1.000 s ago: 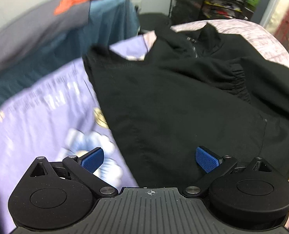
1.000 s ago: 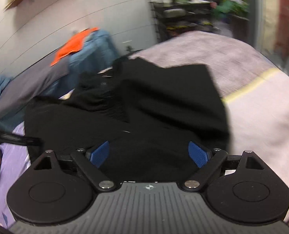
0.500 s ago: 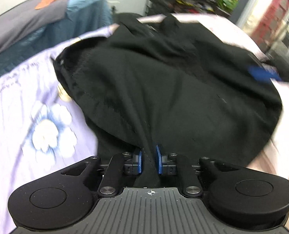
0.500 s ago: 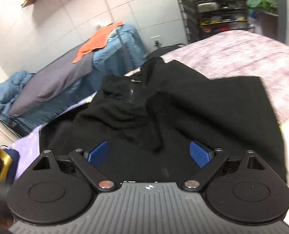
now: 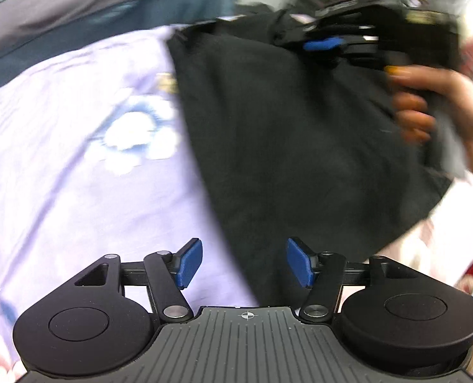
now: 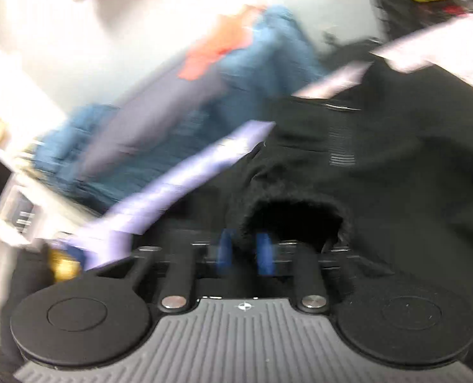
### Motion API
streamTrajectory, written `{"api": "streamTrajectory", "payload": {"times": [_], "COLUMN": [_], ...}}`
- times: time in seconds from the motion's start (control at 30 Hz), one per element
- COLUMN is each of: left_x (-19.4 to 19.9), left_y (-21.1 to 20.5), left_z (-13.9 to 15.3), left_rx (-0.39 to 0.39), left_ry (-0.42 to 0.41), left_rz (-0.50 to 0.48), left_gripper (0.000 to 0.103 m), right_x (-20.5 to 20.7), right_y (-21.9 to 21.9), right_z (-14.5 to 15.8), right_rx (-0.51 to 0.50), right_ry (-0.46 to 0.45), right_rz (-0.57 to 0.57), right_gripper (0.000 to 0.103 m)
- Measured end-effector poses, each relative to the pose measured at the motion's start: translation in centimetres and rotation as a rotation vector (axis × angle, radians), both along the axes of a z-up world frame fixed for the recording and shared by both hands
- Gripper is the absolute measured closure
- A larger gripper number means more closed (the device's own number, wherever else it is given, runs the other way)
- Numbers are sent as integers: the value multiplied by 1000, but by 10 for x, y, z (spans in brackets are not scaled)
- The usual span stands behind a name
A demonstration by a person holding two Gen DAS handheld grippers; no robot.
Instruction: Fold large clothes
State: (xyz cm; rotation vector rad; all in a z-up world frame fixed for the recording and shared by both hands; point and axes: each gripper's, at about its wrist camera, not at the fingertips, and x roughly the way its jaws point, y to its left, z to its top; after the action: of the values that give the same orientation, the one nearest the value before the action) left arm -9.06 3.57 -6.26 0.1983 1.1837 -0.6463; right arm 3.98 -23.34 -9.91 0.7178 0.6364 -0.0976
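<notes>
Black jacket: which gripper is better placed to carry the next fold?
Right. The right gripper is shut on the black jacket, gripping a fold of it. The left gripper is open, holding nothing.

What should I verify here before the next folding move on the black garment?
1. Right gripper closed on the black fabric garment: ok, cloth sits between its blue pads.
2. Left gripper free to regrasp: ok, jaws open, nothing between them.
3. Garment lying flat: not ok, bunched near the right gripper.
4. Garment on the lilac flower-print sheet: ok.
5. Frames sharp enough to judge edges: not ok, motion blur.
</notes>
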Motion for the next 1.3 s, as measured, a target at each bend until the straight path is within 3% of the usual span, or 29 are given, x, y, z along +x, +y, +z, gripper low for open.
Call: {"api": "streamTrajectory", "payload": {"times": [0.1,0.2,0.23,0.27,0.3,0.33,0.43,0.47,0.5,0.53,0.6,0.8,0.97,1.1,1.3], "left_x": [14,38,45,52,59,63,73,72,74,74,71,71,82,89,81], "left_y": [41,85,98,109,118,125,129,130,121,114,92,14,-35,-69,-111], "left_z": [20,46,54,62,68,72,79,79,79,73,63,34,22,10,-18], "left_rx": [31,46,43,38,32,29,26,8,-11,-24,-29,-67,-82,-34,122], "left_ry": [-57,-127,-145,-159,-166,-173,-181,-173,-160,-151,-133,-97,-95,-137,-177], "left_rz": [113,269,313,349,373,385,393,386,377,362,314,172,107,62,-54], "left_gripper": [0,0,0,0,0,0,0,0,0,0,0,0,0,0,0], "right_x": [-8,-12,-13,-13,-14,-17,-27,-29,-32,-35,-49,-85,-116,-102,-29], "right_y": [49,107,121,133,146,161,187,185,178,167,139,36,-28,-36,-7], "right_z": [26,43,42,38,33,31,39,40,41,42,45,32,13,1,-14], "right_rx": [168,186,229,303,407,417,141,111,89,60,-5,-210,-238,-235,-181], "right_ry": [-125,-128,-121,-123,-135,-130,-87,-84,-82,-89,-90,26,109,132,139], "right_rz": [124,259,311,374,451,480,449,435,414,382,279,-80,-249,-215,-42], "right_gripper": [87,87,88,100,101,101,94,90,71,43,20,18,16,14,11]}}
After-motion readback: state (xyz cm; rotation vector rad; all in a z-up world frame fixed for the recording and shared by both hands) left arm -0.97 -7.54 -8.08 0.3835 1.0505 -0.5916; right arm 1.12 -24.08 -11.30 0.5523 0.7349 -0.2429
